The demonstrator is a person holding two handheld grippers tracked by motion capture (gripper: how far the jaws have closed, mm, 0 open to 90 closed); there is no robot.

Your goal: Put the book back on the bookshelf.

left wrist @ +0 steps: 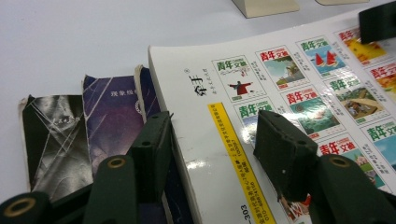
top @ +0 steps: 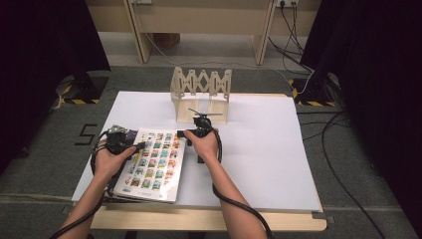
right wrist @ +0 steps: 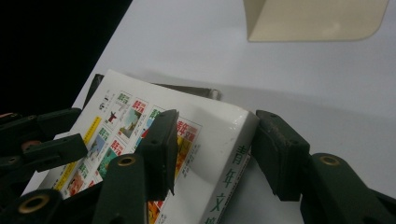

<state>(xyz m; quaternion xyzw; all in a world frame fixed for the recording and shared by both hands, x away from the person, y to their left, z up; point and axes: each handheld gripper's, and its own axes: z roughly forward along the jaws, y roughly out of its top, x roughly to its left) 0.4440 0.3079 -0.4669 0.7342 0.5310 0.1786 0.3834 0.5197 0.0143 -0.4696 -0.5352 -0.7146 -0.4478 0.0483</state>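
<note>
Both grippers' fingers (right wrist: pixel 280 154) spread astride white book (top: pixel 154 164), unclamped; wooden rack (top: pixel 201 94) behind, darker books (left wrist: pixel 84 130) underneath

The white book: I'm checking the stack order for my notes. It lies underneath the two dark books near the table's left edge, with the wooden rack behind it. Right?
Not quite: the white book lies on top of the two dark books, not underneath them. The left gripper view shows it overlapping their covers. The rest holds: near the table's left edge, the wooden rack behind.
</note>
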